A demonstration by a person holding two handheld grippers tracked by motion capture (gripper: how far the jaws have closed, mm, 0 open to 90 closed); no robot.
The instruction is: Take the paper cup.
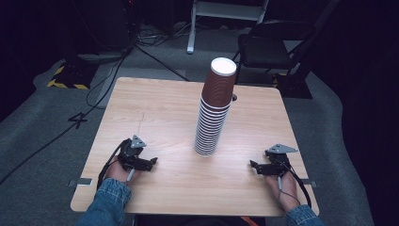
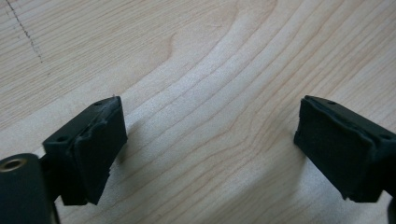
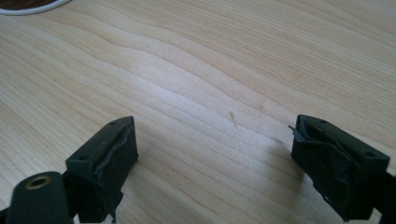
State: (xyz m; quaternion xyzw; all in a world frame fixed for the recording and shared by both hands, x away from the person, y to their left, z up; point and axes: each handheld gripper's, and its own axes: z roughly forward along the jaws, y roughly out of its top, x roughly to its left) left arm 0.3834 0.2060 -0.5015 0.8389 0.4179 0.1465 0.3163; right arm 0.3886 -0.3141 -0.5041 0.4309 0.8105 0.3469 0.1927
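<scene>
My left claw (image 1: pixel 151 163) rests on the wooden table (image 1: pixel 160 108), jaws spread wide with nothing between them; in the left gripper view I see bare wood grain between the two black pads (image 2: pixel 100 140). At centre stands the stack of paper cups (image 1: pixel 214 110), upside down, brown ribbed walls banded by white rims, the top cup's white base facing the ceiling. It stands apart from both claws, a little nearer the far edge than my hands are, and the upper part seems to lean slightly, though the high view's angle may be exaggerating that. My right claw (image 1: pixel 254 165) lies on the table at the other side, also released and holding nothing; a sliver of what is probably the bottom cup's rim (image 3: pixel 28 6) shows at the top left corner of the right gripper view. The step in hand, as I judge it, is the reach for the stack. To do it well I should approach level, close gently on the top cup only, and lift straight up so the tower does not tip.
</scene>
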